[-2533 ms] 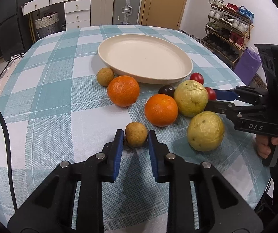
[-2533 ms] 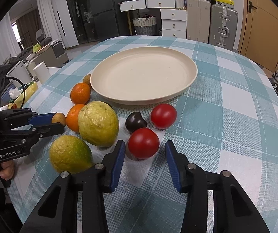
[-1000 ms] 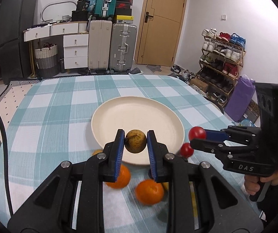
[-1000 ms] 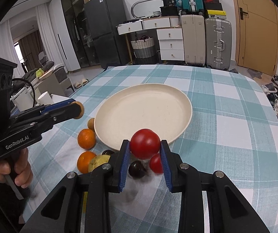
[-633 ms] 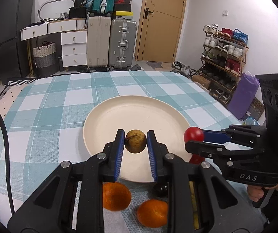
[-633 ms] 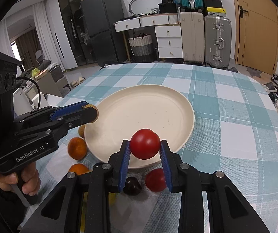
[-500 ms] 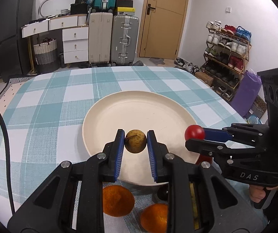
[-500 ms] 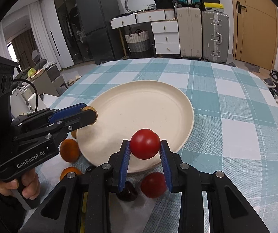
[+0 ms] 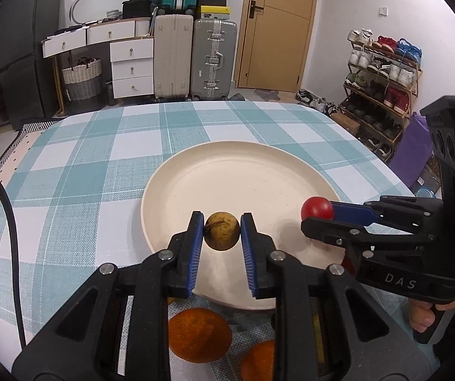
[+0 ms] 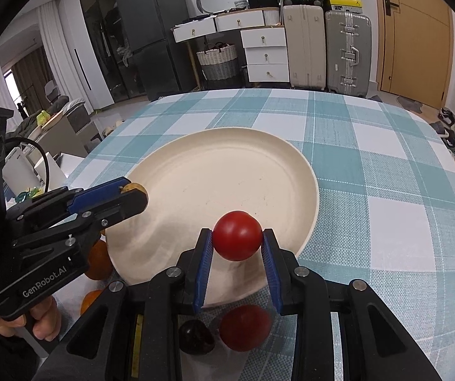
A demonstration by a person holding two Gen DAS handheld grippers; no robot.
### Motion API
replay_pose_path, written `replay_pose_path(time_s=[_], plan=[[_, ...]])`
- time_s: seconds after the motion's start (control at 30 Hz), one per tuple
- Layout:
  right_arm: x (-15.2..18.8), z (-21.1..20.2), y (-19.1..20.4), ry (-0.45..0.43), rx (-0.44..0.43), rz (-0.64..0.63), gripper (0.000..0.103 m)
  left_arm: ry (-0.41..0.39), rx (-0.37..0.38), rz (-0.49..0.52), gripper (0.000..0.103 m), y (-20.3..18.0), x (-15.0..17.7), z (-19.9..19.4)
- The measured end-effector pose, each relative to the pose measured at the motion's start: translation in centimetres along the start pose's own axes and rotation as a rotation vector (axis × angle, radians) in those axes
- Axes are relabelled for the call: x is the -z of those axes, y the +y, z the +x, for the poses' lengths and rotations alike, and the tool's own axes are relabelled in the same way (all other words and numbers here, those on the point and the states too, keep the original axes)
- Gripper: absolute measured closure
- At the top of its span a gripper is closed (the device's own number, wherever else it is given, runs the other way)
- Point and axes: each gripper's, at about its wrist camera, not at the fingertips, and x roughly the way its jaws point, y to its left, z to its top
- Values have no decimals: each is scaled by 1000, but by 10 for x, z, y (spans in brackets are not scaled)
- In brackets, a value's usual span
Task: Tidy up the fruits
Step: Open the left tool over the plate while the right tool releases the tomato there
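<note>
Round table (image 9: 78,171) in teal-and-white check cloth; its far half is bare fabric out to the curved edge on both sides. Cream plate (image 9: 195,187) sits near my side, its whole basin bare, rim unobstructed at the back. My left gripper (image 9: 218,231) hangs over the plate's near rim, jaws narrow, pinching a small brown fruit (image 9: 221,231). My right gripper (image 10: 237,244) hangs over the near rim too, to the right of the left one, jaws clamped on a red tomato (image 10: 237,235). Below me, off the plate: two oranges (image 9: 199,335), a second tomato (image 10: 244,327), a dark plum (image 10: 195,336), crowded against the near rim. Writing: "GenRobot.AI" on the left gripper's body, "DAS" on the right's.
</note>
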Motion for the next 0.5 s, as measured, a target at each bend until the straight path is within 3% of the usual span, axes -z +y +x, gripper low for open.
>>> replay_pose_path(time_s=[0.13,0.27,0.3,0.43,0.5], plan=[[-1,-1,1,-8,8,0,69,1,-17,0,80,1,1,-1],[0,-11,0,-39,24,-3,51,23,-22,-4,71,4,2,-3],[1,-16,-1,-53,25,-5,49,21,-17,-9,64,5,3,-6],[6,-33,-4,-88,44,-2,18,-4,-9,-24,34,8,3,-21],[11,-42,-7,-106,44,5,12,-20,-20,-24,18,8,3,-32]])
